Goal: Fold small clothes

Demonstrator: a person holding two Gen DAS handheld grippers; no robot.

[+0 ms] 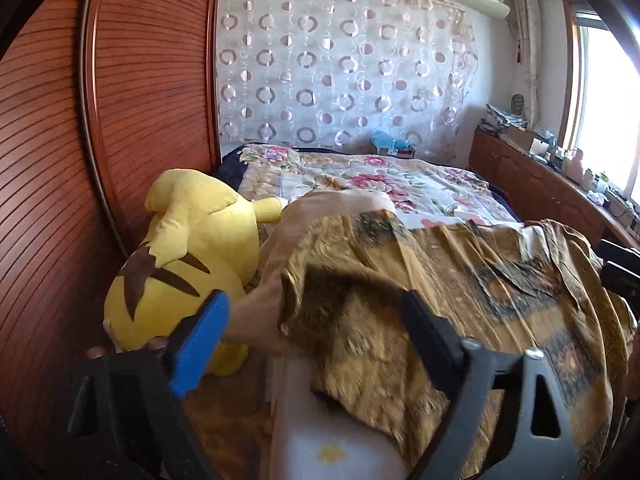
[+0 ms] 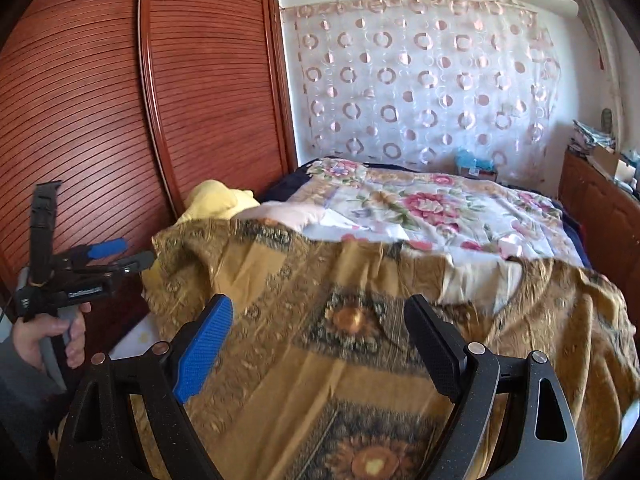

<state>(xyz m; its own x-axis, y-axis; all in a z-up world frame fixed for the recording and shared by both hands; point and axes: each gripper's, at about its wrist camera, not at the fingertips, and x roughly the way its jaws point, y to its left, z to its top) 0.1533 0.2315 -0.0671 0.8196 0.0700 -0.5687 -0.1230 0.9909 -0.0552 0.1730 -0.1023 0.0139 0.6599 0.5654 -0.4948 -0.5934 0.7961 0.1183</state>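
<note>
No text could be read anywhere. A small white label on the side of the left gripper (image 2: 134, 258), seen from the right wrist view, was too blurred to make out.

A home bedroom: flowered bed (image 2: 440, 208), wooden wardrobe (image 2: 100, 92), curtain (image 2: 420, 76), plush toy (image 1: 188, 256).

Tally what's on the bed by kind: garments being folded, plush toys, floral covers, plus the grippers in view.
Patterned brown-gold garment: 1
Yellow plush toy: 1
Floral bed cover: 1
Grippers: 2, the left gripper and the right gripper, both open
Total: 5
</note>
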